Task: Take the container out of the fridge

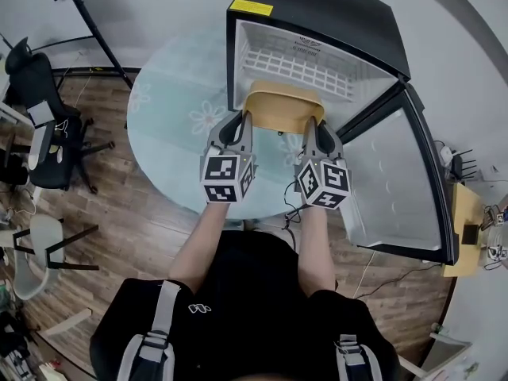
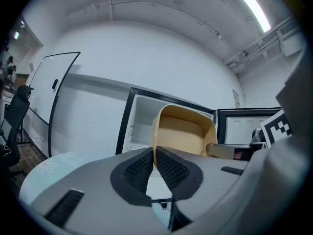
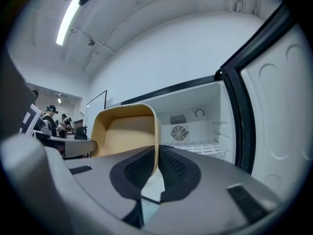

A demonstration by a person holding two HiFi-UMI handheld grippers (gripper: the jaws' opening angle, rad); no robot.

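Observation:
A tan, open-topped container (image 1: pixel 282 107) hangs in front of the open black mini fridge (image 1: pixel 317 22), just outside its white interior. My left gripper (image 1: pixel 243 120) is shut on the container's left wall (image 2: pixel 155 131), the black ribbed pads (image 2: pixel 139 168) pinching the thin rim. On the other side my right gripper (image 1: pixel 311 125) is shut on the right wall (image 3: pixel 156 131), its pads (image 3: pixel 171 168) clamped on the rim. In both gripper views the container (image 2: pixel 186 131) (image 3: pixel 127 131) tilts its opening toward the cameras and shows nothing inside.
The fridge stands on a round glass table (image 1: pixel 171 125) with flower prints. Its door (image 1: pixel 405 181) swings wide to the right. A white wire shelf (image 1: pixel 294 62) sits inside. Office chairs (image 1: pixel 40 109) are at left, a small side table (image 1: pixel 464 213) with cables at right. People stand far off (image 3: pixel 49 119).

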